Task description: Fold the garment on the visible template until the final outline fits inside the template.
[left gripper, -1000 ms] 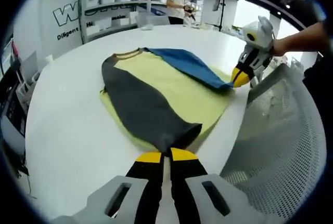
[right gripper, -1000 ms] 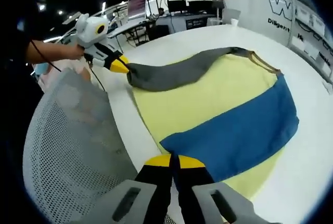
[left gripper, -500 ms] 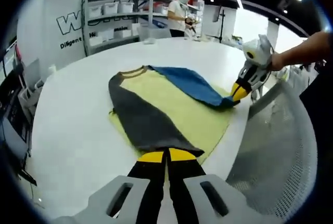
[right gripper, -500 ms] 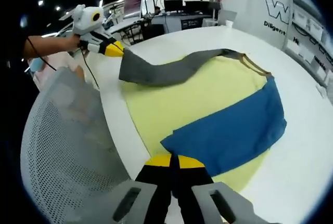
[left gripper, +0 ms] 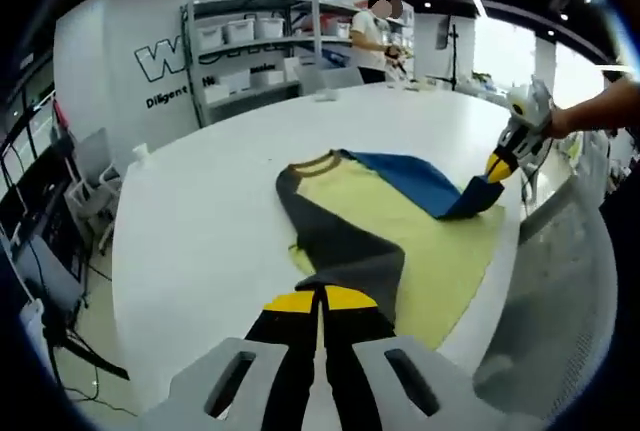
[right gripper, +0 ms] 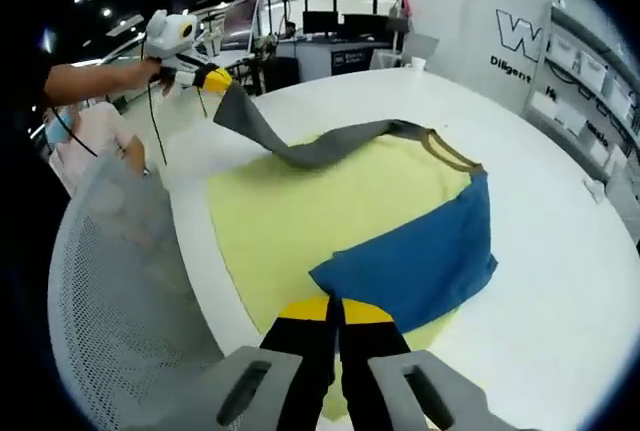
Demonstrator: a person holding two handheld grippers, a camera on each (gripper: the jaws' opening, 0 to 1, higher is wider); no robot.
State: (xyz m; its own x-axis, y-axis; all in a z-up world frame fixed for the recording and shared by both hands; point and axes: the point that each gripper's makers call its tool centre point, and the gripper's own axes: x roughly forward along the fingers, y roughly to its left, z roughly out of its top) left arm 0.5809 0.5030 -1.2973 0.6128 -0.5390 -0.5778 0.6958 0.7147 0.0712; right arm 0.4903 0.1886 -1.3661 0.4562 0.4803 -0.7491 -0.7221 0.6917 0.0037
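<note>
No template outline could be made out on the white worktop (left gripper: 200, 241), and the near hem of the garment (left gripper: 420, 241) was cut off behind each view's own jaws. The garment lay spread on the worktop near its edge, a pale yellow body with a tan collar at the far end, one grey sleeve (right gripper: 300, 146) and one blue sleeve (right gripper: 420, 261).

The left tool (left gripper: 320, 298) was clamped on the cuff of the grey sleeve, jaws together; in the right gripper view that tool (right gripper: 222, 83) held the cuff raised off the worktop, so the sleeve ran up from the shoulder in a slack, twisted band. The right tool (right gripper: 335, 306) was closed on the cuff of the blue sleeve, which lay folded across the yellow body; in the left gripper view this tool (left gripper: 498, 169) had the blue cuff lifted slightly (the cloth there bent upward at the tip).

A grey mesh chair back (right gripper: 120, 301) stood beside the worktop's edge, near the garment.
</note>
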